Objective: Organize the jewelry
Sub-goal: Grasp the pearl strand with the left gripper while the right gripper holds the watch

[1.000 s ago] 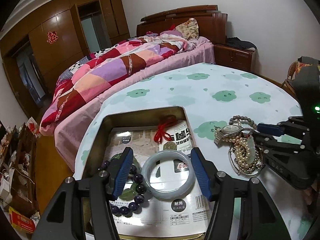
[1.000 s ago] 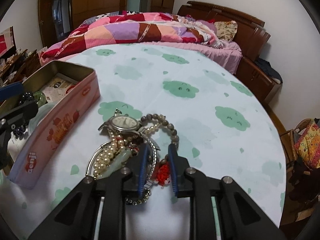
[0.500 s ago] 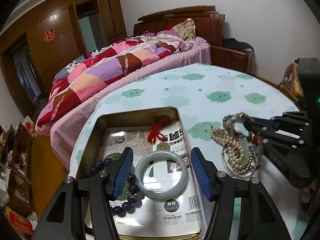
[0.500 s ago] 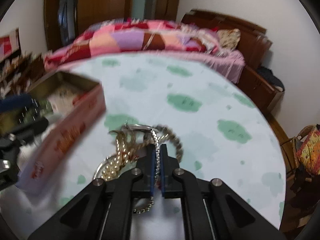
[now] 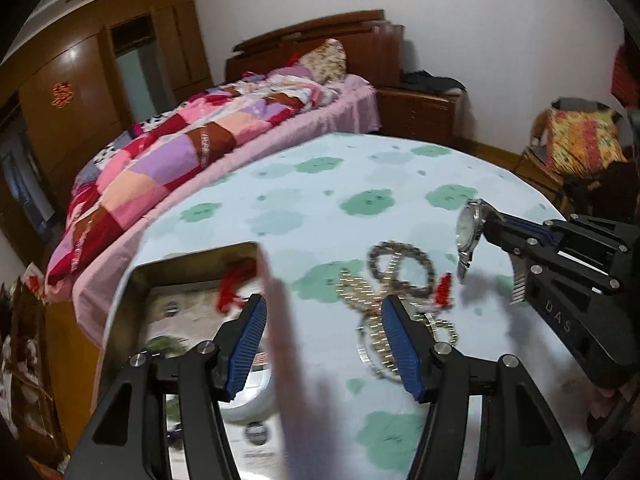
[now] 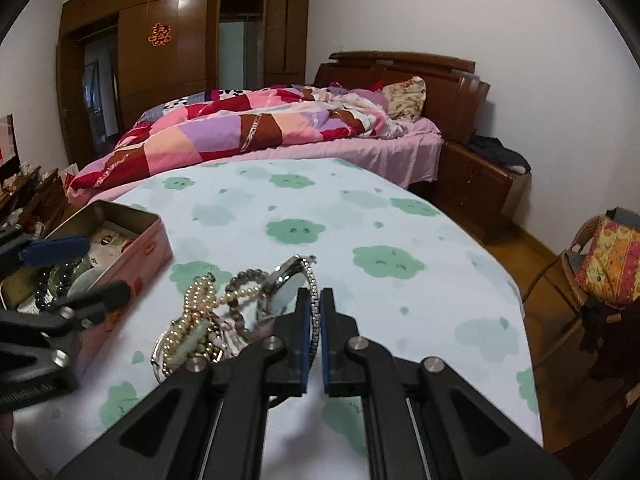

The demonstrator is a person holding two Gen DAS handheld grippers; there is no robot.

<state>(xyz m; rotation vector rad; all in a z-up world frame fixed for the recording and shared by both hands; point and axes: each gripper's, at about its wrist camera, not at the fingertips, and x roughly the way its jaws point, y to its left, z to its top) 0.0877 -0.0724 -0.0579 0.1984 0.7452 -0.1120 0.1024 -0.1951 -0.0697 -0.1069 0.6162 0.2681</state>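
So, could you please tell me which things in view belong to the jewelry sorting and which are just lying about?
Part of the job:
- wristwatch, pinched by its band in the right claw
- tangled pile of pearls and bracelets on the table
- pink tin already holding bangle and beads
- left claw, open

Just lying about:
- bed with patchwork quilt
- wardrobe
- cushioned chair

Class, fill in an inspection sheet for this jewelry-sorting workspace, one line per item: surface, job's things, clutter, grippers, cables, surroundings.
Surface: round table, cloud-print cloth.
Job's things: wristwatch lifted clear of the table; pearl strand and bead bracelet tangled in a heap; tin box already holding pieces.
Clutter: nothing seen.
Grippers: right gripper shut on the watch's band; left gripper open, astride the tin's wall.
Cables: nothing seen.
Surroundings: bed, wardrobe, chair.
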